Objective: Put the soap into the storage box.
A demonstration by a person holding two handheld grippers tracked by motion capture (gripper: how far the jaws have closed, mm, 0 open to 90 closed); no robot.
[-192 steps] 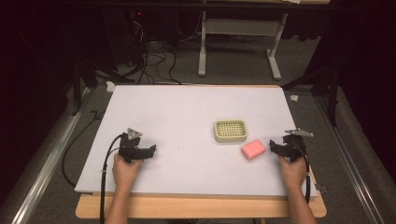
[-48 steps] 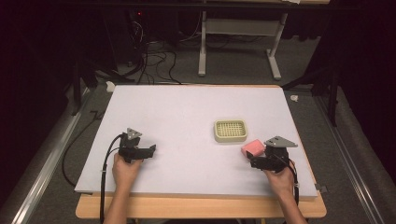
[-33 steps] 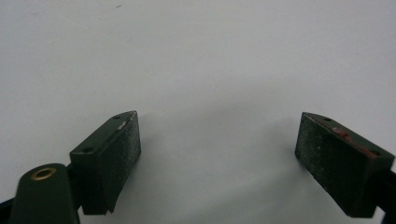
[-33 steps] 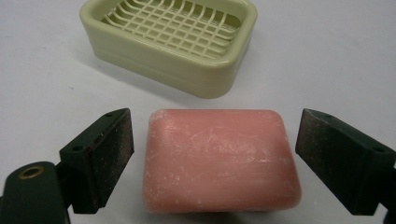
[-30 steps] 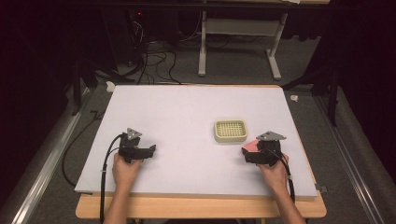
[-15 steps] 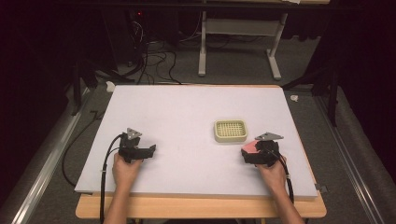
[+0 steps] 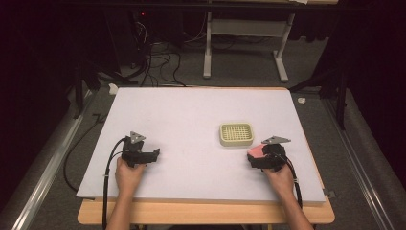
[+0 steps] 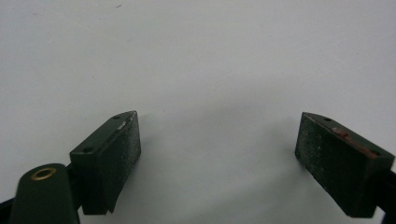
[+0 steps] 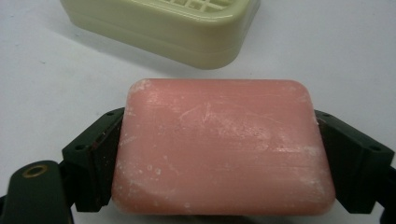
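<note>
The pink soap bar (image 9: 223,147) is lying flat on the white bench (image 7: 182,120), near its right front part, just in front of the cream soap dish (image 7: 236,134) and apart from it. The right gripper (image 7: 266,155) is sitting low over the bar, and its jaws have just been closing in — in the right gripper view the two black fingers (image 9: 100,158) are pressing against the short ends of the soap, one on each side, so the bar is being held between them. The person's right hand (image 7: 280,175) is gripping the tool from behind.

The left gripper (image 7: 143,155) is resting on the bench toward the left front, well apart from the soap — its fingers (image 8: 109,158) are standing wide, with bare white bench between them.
</note>
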